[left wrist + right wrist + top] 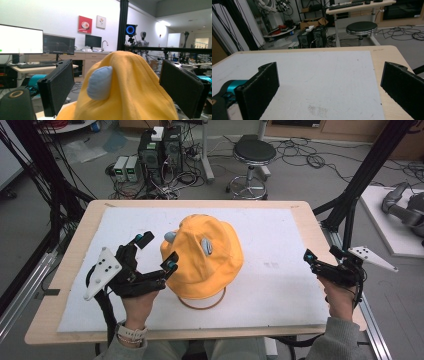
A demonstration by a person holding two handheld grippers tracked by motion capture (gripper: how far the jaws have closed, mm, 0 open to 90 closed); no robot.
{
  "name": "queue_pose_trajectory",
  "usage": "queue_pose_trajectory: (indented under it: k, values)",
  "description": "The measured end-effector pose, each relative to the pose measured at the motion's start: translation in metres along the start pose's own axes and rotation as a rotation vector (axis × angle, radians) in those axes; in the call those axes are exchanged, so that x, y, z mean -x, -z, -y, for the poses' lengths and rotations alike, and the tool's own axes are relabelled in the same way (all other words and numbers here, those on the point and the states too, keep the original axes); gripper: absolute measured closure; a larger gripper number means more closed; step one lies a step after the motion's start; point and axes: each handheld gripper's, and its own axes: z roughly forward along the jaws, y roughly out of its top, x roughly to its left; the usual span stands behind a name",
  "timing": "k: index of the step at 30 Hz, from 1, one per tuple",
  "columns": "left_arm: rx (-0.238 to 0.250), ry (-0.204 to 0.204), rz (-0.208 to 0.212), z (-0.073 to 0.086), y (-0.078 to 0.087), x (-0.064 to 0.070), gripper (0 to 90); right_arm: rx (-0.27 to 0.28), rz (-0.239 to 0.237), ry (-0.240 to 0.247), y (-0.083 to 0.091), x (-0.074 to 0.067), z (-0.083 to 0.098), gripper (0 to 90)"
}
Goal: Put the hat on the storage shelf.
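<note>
High view: soft yellow fabric bucket hat [202,257] with small grey-blue padded ears, near the middle of the white mat [280,270], brim overhanging a thin wire ring [202,305].
Left gripper [159,252]: jaws spread wide at the hat's left side, pads clear of the cloth; nothing held.
Right gripper [320,254]: open and empty, over the mat's right edge.
Left gripper view: crown standing between the two pads, one ear [99,82] facing the camera.
Handling: judged light, limp, easily creased; not fragile; best pinched at the brim or crown fold.
Surface: pale wooden table [65,285], matte mat.
Room: black round stool [254,151], computer boxes, floor cables.
</note>
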Motion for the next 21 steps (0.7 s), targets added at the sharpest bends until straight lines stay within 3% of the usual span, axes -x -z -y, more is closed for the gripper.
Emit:
queue_pose_trajectory:
  k: [6, 9, 14, 21]
  values:
    - [0.008, 0.006, -0.041, -0.006, 0.009, -0.011, 10.3, 0.002, 0.0, 0.002, 0.0, 0.001, 0.0, 1.3]
    - [0.014, -0.01, -0.086, -0.009, 0.016, -0.017, 6.5, 0.004, 0.002, 0.002, 0.001, 0.001, 0.0, 1.3]
    - [0.032, -0.017, -0.097, -0.016, 0.03, -0.027, 5.8, 0.002, 0.004, 0.0, 0.0, 0.001, 0.0, 1.3]
    - [0.014, -0.04, -0.145, -0.023, 0.05, -0.041, 1.7, -0.003, 0.005, 0.0, -0.001, 0.0, 0.001, 1.3]
